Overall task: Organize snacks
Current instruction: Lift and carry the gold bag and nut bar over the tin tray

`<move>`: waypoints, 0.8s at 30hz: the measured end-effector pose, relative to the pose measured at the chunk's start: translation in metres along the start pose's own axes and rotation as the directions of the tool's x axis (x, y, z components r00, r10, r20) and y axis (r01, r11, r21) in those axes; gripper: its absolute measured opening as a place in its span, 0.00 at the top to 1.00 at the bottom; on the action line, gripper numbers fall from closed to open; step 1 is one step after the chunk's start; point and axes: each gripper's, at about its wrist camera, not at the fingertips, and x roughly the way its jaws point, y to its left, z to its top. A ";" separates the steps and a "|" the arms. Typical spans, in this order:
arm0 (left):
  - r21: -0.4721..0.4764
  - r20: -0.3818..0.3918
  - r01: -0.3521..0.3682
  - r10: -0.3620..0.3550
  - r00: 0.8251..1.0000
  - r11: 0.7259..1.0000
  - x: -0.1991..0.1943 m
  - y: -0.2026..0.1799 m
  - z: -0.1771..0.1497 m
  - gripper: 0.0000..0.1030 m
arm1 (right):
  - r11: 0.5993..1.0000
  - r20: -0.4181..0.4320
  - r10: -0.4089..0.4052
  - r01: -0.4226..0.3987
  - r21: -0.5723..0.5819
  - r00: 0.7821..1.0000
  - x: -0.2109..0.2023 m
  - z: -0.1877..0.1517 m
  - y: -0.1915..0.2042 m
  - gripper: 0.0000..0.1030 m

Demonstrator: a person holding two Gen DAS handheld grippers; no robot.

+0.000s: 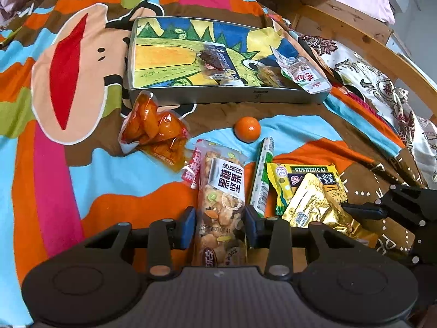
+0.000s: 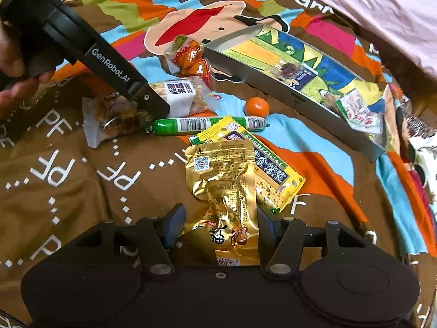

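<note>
My left gripper has its blue pads on both sides of a clear nut-bar pack, touching it; the pack lies on the bedspread. The pack also shows in the right wrist view. My right gripper straddles a gold foil pouch with small gaps at each pad. The pouch overlaps a yellow seaweed pack. A metal tin with a dinosaur picture holds a few snack packs.
An orange snack bag, a mandarin and a green sausage stick lie in front of the tin. A wrapped cake lies left of the sausage. A wooden bed rail runs along the right.
</note>
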 end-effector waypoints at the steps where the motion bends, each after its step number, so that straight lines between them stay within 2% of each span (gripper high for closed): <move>1: -0.005 0.001 -0.012 0.012 1.000 1.000 -0.002 -0.001 -0.002 0.60 | 1.000 0.005 -0.016 0.016 -0.016 1.000 -0.002 -0.001 0.003 0.43; 4: -0.027 0.013 -0.054 0.055 0.998 0.998 -0.010 -0.007 -0.009 0.60 | 0.991 0.033 -0.081 0.084 -0.102 0.996 -0.008 -0.005 0.018 0.43; 7: -0.057 0.031 -0.068 0.070 0.997 0.996 -0.021 -0.012 -0.018 0.60 | 0.973 0.069 -0.134 0.145 -0.181 0.988 -0.014 -0.011 0.032 0.43; 12: -0.149 0.073 -0.014 0.025 0.997 0.989 -0.040 -0.011 -0.029 0.60 | 0.941 0.120 -0.192 0.217 -0.260 0.974 -0.022 -0.017 0.045 0.43; 19: -0.246 0.116 -0.001 0.031 0.993 0.969 -0.061 -0.008 -0.042 0.60 | 0.921 0.207 -0.231 0.282 -0.268 0.951 -0.037 -0.020 0.051 0.43; 24: -0.244 0.171 -0.009 0.052 0.984 0.970 -0.077 -0.013 -0.042 0.60 | 0.922 0.284 -0.263 0.327 -0.209 0.922 -0.048 -0.016 0.044 0.43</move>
